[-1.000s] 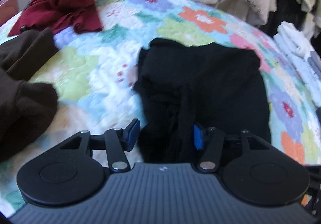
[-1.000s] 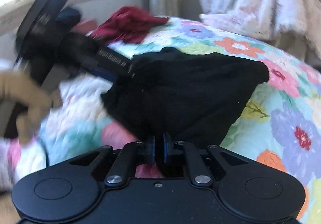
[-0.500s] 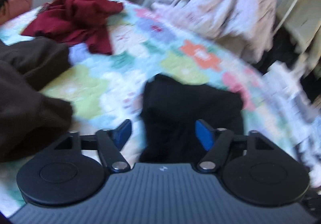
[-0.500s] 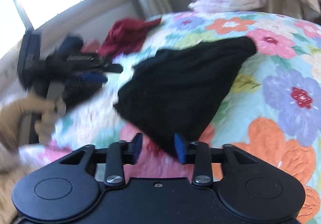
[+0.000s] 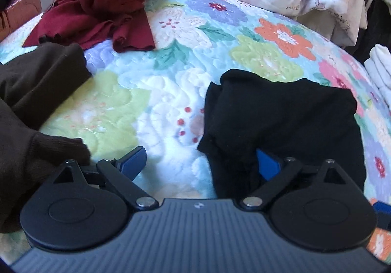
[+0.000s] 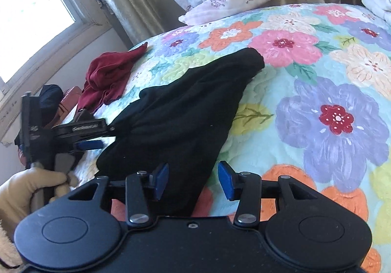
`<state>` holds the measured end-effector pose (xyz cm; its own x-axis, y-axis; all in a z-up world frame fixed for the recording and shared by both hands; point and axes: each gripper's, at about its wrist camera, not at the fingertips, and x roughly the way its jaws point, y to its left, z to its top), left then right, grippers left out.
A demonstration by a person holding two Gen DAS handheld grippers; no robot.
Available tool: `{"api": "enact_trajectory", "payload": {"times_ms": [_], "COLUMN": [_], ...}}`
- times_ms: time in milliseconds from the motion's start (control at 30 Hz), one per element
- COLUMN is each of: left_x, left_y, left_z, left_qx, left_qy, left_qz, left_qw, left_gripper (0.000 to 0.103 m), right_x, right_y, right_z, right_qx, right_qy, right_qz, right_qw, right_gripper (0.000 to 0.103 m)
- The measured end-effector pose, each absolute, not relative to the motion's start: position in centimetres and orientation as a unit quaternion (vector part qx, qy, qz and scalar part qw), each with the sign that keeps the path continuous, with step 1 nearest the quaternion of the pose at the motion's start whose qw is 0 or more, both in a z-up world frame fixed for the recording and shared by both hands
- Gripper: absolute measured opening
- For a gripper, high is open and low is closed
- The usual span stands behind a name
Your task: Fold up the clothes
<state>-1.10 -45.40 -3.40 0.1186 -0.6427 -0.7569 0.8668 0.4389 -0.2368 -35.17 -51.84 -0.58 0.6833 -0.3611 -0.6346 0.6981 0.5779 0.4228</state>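
Black cloth [image 5: 281, 121] lies folded on the flowery quilt [image 5: 171, 92] — at 3 o'clock from the brown cloth [image 5: 29, 101], with red cloth [image 5: 102, 4] at 11. Left claw [image 5: 200, 163] and right claw [image 6: 193, 180] both gape wide — holding nothing.

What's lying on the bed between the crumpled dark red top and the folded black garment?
Only bare floral quilt separates the dark red top from the black garment, per the left wrist view.
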Motion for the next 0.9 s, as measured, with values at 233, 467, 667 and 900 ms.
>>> {"api": "enact_trajectory", "payload": {"times_ms": [233, 467, 667, 900], "left_x": [-0.7, -2.2, -2.4, -1.7], "left_y": [-43.1, -44.6, -46.6, -47.3], "left_z": [-1.6, -3.5, -4.8, -4.9], "left_qx": [0.103, 0.157, 0.142, 0.137], "left_qy": [0.438, 0.449, 0.427, 0.434], "left_qz": [-0.526, -0.528, -0.509, -0.513], "left_qw": [0.722, 0.703, 0.734, 0.728], "left_gripper": [0.095, 0.101, 0.103, 0.103], "right_x": [-35.9, -35.4, -34.6, -34.2], "right_y": [-54.7, -56.2, -57.1, -58.5], "right_z": [-1.9, -3.7, -4.9, -5.4], "right_qx": [0.407, 0.448, 0.471, 0.491], "right_qy": [0.218, 0.195, 0.186, 0.178], "right_qz": [-0.294, -0.259, -0.252, -0.245], "right_qw": [0.837, 0.833, 0.824, 0.817], "right_gripper": [0.06, 0.06, 0.06, 0.062]}}
